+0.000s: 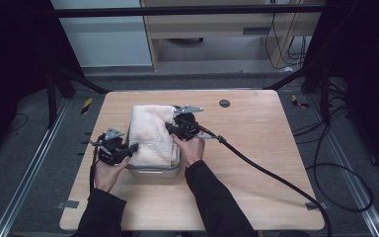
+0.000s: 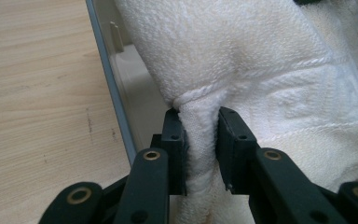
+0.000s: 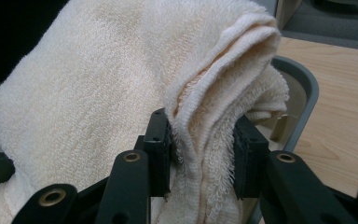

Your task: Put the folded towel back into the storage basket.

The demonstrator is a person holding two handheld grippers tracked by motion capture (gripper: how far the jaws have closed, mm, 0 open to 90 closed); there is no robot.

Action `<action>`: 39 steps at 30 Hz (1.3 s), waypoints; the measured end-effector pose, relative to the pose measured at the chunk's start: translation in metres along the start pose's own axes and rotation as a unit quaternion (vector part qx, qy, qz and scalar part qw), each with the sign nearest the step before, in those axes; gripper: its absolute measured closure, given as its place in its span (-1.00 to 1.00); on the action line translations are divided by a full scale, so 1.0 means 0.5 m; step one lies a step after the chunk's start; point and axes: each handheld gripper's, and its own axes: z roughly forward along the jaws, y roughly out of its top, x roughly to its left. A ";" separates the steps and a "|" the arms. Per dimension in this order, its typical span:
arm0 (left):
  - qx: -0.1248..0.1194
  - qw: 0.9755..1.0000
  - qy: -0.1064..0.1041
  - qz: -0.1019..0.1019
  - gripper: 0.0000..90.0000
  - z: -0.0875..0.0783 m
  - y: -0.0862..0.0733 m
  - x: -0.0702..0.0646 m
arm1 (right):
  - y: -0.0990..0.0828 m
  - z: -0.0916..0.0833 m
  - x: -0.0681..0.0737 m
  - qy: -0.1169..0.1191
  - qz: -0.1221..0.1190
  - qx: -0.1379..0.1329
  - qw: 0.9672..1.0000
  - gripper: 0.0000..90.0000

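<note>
Between both grippers, towel pinched, over tray

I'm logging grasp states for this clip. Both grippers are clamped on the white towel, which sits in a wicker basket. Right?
Not quite: the white towel sits in a grey metal tray, as the high view shows. The left gripper and right gripper are indeed clamped on it.

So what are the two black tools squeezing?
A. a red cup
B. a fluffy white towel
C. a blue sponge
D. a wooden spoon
B: both the left tool and the right tool have their jaws pinched shut on folds of the fluffy white terry towel, which sits in the grey metal tray on the wooden table.
</note>
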 end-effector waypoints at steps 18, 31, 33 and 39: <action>0.016 1.000 0.015 0.000 0.51 0.016 -0.006 0.001 | -0.017 0.023 -0.006 -0.008 -0.009 0.015 1.000 0.36; 0.009 1.000 0.020 -0.007 0.33 0.012 -0.002 -0.001 | -0.022 0.028 -0.008 -0.017 -0.031 0.020 0.999 0.28; 0.005 1.000 0.021 -0.009 0.30 0.009 -0.001 -0.001 | -0.022 0.027 -0.009 -0.020 -0.035 0.024 0.999 0.28; -0.025 1.000 0.014 -0.012 0.27 -0.014 0.008 -0.004 | -0.017 0.018 -0.008 -0.023 -0.049 0.012 0.998 0.24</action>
